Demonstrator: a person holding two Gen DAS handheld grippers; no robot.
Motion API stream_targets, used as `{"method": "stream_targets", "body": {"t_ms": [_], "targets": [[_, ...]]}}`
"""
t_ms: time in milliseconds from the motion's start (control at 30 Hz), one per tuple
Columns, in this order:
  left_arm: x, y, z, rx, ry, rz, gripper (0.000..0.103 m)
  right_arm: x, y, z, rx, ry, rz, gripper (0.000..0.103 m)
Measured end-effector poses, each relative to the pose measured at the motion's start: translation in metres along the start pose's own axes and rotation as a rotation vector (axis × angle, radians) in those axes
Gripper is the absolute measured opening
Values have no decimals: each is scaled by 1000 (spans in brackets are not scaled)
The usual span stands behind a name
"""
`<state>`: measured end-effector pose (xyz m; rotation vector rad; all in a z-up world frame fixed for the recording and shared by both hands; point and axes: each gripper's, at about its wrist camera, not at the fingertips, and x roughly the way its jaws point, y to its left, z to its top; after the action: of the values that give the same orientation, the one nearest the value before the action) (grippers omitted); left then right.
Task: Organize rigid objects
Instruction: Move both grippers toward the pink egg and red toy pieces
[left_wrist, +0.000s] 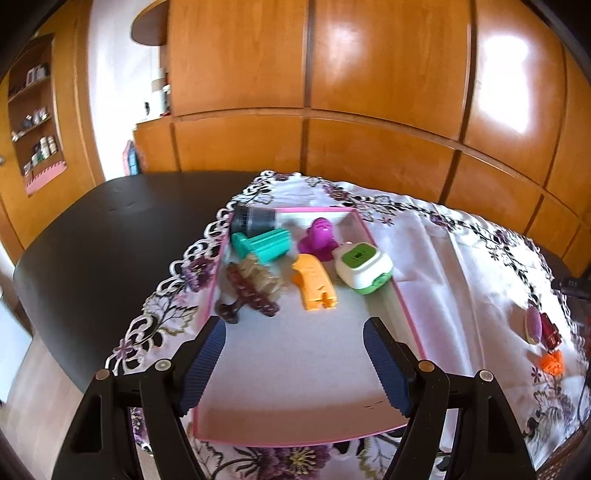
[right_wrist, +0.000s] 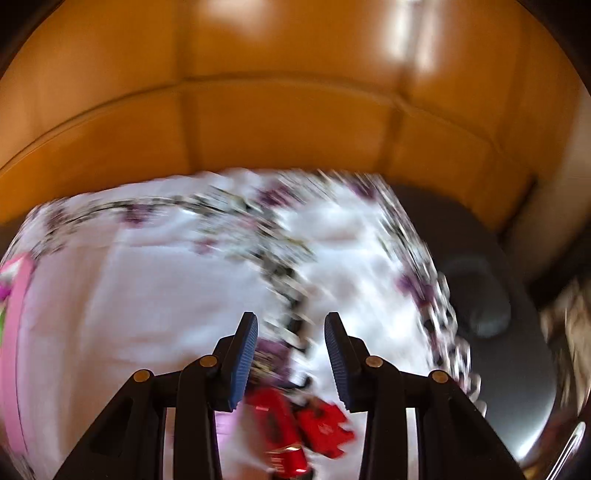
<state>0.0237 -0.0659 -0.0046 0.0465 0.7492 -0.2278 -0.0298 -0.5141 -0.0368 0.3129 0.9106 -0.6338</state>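
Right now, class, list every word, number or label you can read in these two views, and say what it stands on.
None can be read.
Red objects: dark marks on their faces, too blurred to read.
Bottles on the shelf: labels too small to read.
Green and white item in the pink tray: no text visible.

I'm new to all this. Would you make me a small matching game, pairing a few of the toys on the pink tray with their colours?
Things:
1. ridged cylinder piece
2. small seated figure
3. long notched block
4. square box with white base

Colours:
A. orange
B. green top
C. teal
D. magenta

All lie in the pink-rimmed tray.

Pairs: 1-C, 2-D, 3-A, 4-B
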Motion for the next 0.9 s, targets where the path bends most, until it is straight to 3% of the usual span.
{"method": "stream_targets", "body": {"t_ms": [100,533,900], "targets": [[2,-17,3,39,3,-20,77,5,-18,3,105,9,43,37],[15,-87,9,196,31,-100,77,10,-24,2,165,41,77,38],[28,-136,0,301,78,-175,77,5,-30,4,199,17,83,38]]}}
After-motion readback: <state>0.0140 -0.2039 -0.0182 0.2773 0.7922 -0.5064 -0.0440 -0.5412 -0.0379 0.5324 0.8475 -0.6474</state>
